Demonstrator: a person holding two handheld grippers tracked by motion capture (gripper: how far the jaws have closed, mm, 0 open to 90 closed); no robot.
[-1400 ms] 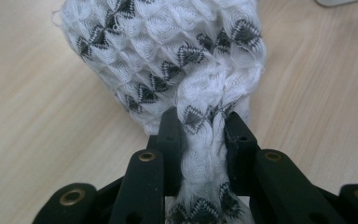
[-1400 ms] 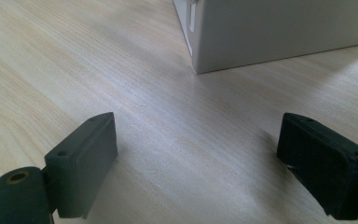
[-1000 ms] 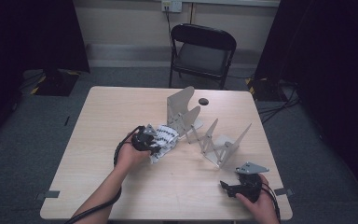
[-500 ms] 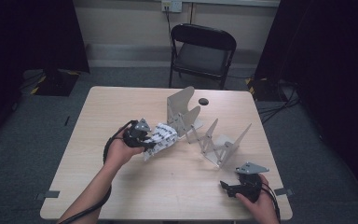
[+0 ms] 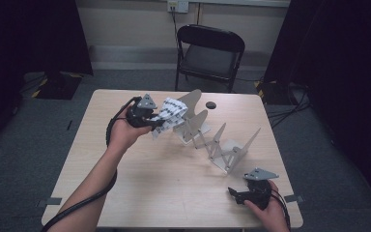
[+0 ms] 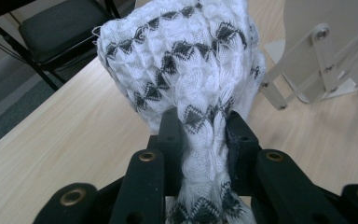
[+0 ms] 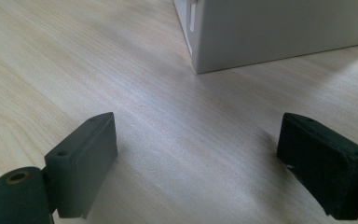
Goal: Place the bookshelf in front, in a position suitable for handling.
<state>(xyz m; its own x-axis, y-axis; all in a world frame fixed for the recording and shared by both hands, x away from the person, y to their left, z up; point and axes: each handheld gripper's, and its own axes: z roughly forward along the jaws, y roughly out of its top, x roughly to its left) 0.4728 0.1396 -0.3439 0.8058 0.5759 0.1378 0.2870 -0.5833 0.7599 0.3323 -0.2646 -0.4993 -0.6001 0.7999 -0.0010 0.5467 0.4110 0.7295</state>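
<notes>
A white knitted cloth with a black diamond pattern (image 5: 171, 112) (image 6: 186, 74) hangs bunched from my left gripper (image 5: 158, 124) (image 6: 200, 130), whose jaws are shut on a fold of it. The cloth is lifted above the table, right beside the tallest panel of a grey folding rack (image 5: 212, 137) (image 6: 317, 60) that stands across the table's middle. My right gripper (image 5: 235, 194) (image 7: 196, 172) rests low over the table near the front right corner, open, with bare wood between its jaws. A base plate of the rack (image 7: 270, 32) lies just ahead of it.
The wooden table (image 5: 140, 193) carries a small dark round object (image 5: 211, 105) at its far edge. A black folding chair (image 5: 207, 50) stands behind the table. Dark curtains hang on both sides, and cables lie on the floor at the right.
My left gripper has risen and drifted toward the far side with the cloth in it, bringing the cloth off the table up beside the rack's tall panel. The right gripper has stayed still.
</notes>
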